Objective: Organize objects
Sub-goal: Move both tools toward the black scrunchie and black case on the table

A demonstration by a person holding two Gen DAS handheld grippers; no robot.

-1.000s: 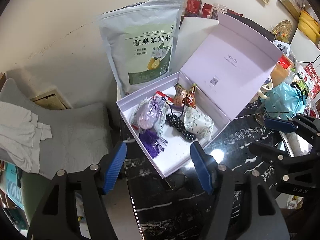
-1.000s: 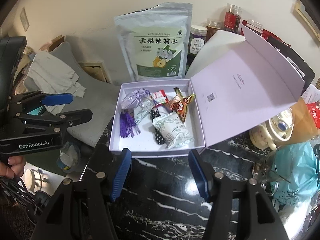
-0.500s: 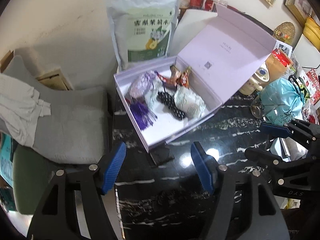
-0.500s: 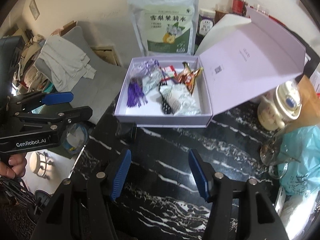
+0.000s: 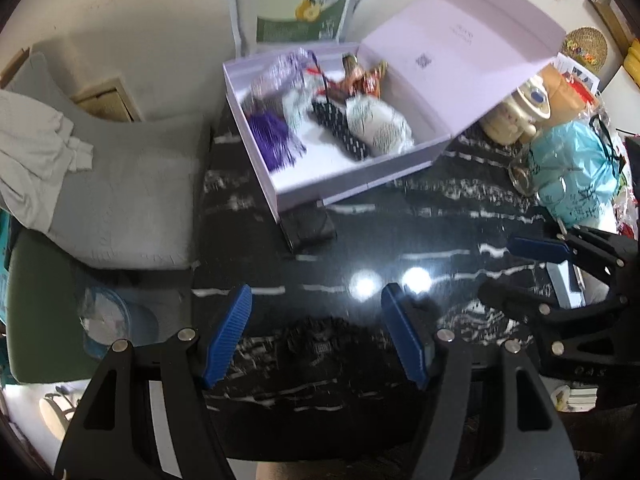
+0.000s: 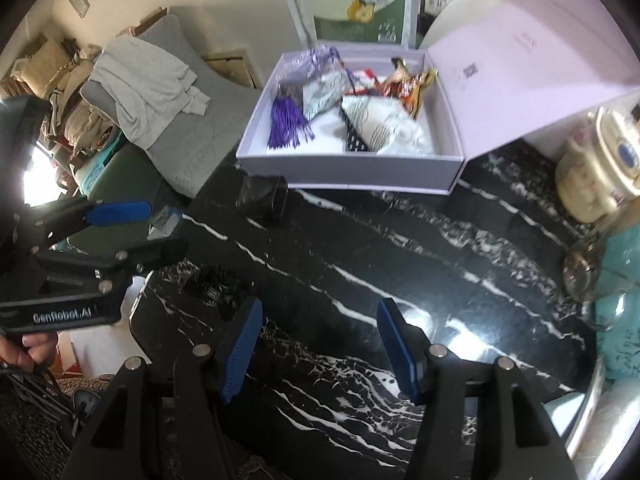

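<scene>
Several small items already sit in open lilac box point(image 6: 348, 178) – purple tassel point(image 6: 286, 126), patterned pouches point(image 6: 384, 128), snack packet point(image 6: 408, 88). Left out on black marble table point(image 6: 400, 264): small black case point(image 6: 262, 198) just beside box front, dark crumpled piece point(image 5: 316, 340) near left gripper point(image 5: 316, 336). Left gripper and right gripper point(image 6: 318, 346) – jaws half open, empty, nothing gripped yet

A lived-in home: laundry point(image 6: 140, 80) on cushion point(image 5: 128, 200), teapot point(image 6: 604, 168), framed pictures
</scene>
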